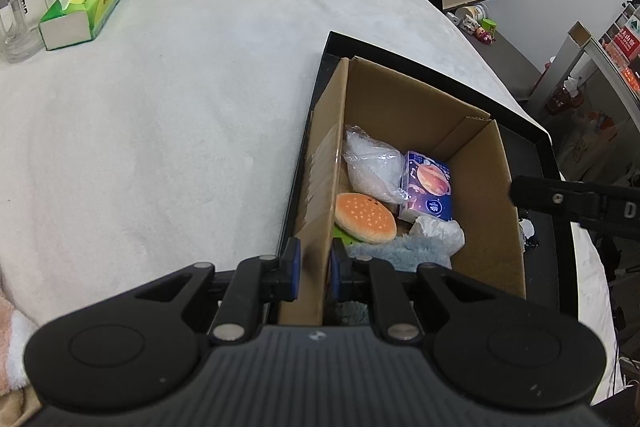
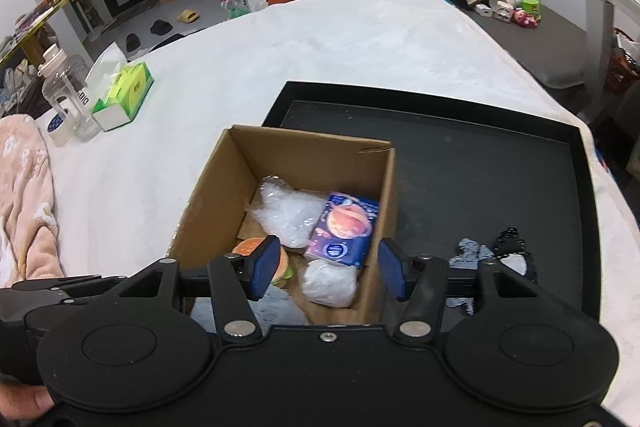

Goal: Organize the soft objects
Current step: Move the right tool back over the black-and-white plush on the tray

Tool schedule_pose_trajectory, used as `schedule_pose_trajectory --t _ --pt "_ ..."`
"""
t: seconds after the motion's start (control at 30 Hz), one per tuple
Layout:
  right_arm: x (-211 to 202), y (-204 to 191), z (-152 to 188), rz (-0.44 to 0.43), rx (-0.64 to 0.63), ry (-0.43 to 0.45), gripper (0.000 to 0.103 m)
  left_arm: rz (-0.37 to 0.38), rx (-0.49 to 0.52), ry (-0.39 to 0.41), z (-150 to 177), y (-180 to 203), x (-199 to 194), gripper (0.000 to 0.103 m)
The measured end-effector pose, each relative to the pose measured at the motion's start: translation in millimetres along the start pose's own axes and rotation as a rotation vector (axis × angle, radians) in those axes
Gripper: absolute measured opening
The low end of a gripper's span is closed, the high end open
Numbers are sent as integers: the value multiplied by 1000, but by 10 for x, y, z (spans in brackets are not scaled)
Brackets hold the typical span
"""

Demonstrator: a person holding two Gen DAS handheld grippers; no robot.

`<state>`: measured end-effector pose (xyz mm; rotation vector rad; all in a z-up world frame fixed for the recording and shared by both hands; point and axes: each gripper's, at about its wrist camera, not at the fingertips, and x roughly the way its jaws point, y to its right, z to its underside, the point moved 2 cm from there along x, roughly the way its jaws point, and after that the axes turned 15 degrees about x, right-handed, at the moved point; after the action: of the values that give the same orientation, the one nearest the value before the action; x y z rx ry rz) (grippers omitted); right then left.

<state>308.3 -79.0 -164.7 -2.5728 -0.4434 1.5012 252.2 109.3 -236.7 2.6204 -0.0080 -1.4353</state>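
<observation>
Cardboard box (image 1: 404,115) wall pinched in left tongs (image 1: 314,267); right tongs (image 2: 328,269) above.

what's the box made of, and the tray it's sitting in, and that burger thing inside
Box: brown corrugated cardboard, matte, with raw cut edges and a folded corner seam. Tray: black and rigid with a raised rim and dull, slightly scuffed sheen, likely plastic or coated metal. Burger toy: looks like soft plush or foam, orange bun with printed seed dots; which one is unclear.

left gripper (image 1: 314,269): black linkage arms, blue pads, ribbed grey body, silver pivot pins | right gripper (image 2: 328,273): same black build, blue pads, one centre screw
</observation>
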Motion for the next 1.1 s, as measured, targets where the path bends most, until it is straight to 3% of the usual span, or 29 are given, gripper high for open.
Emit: schedule_pose_trajectory --t 0.27,0.5,0.7,0.87,1.1 --pt "-141 289 -34 -27 29 42 76 -30 20 8 -27 64 -61 17" --pt "-151 569 -34 -34 25 55 79 -53 31 0 -64 90 -87 20" --pt "-154 767 -41 -54 38 70 84 -69 40 -16 -114 167 -88 38" --pt "-100 931 -72 -58 65 66 84 -111 55 -17 -155 240 -102 66" --pt "0 1147 -111 -69 99 74 84 -117 55 -18 -181 296 -88 75"
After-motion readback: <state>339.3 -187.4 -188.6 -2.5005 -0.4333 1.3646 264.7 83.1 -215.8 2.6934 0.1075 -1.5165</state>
